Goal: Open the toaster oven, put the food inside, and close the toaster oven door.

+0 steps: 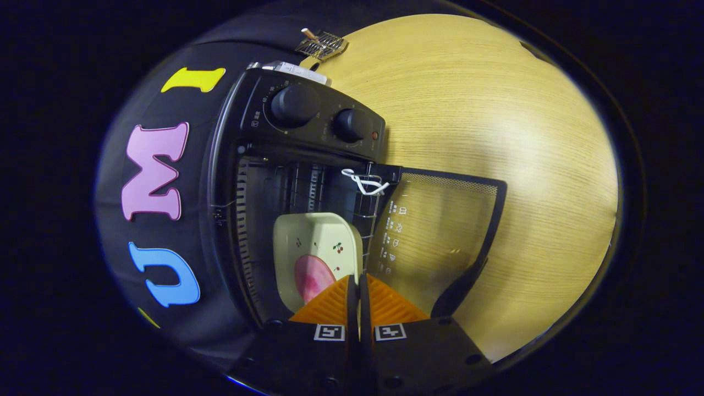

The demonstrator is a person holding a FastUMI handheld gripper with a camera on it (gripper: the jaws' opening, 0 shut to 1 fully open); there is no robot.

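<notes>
The toaster oven [297, 181] stands with its glass door [440, 231] swung fully open onto the wooden table [495, 110]. The gripper [358, 286] has its 2 fingers pinched nearly together on the rim of a cream dish [316, 242] carrying pink food [311, 278], the dish resting on the wire rack [308, 187] inside the cavity. The loading step appears almost done; next comes releasing the rim, backing out and lifting the door shut.
</notes>
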